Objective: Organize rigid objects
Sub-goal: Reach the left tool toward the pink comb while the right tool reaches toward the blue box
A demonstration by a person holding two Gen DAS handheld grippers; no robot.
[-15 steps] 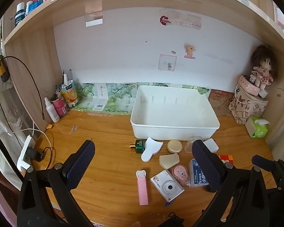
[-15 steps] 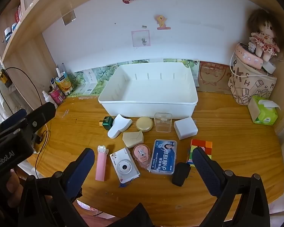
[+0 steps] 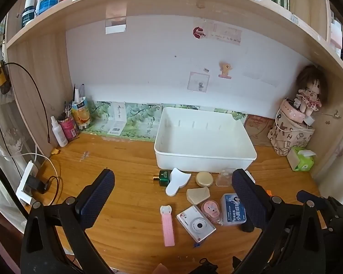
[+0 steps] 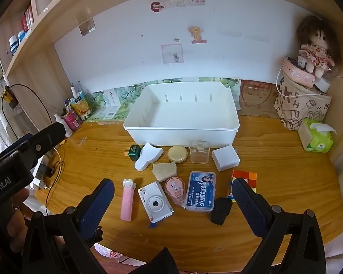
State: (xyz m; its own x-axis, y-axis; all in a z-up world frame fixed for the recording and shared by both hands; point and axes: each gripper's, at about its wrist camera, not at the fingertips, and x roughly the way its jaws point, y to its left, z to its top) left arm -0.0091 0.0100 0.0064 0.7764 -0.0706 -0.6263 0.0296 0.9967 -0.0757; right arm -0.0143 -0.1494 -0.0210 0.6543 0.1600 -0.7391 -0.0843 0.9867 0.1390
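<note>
An empty white bin stands at the back of the wooden desk. In front of it lie several small items: a green bottle, a white scoop-shaped piece, a round gold tin, a clear box, a white block, a beige wedge, a pink comb, a white camera, a pink tape dispenser, a blue case, a colour cube and a black object. My right gripper and left gripper hover open above the desk's near edge, holding nothing.
Bottles and a pen cup crowd the back left corner, with a power strip and cables at the left edge. A patterned box with a doll and a green tissue pack fill the back right. A shelf hangs overhead.
</note>
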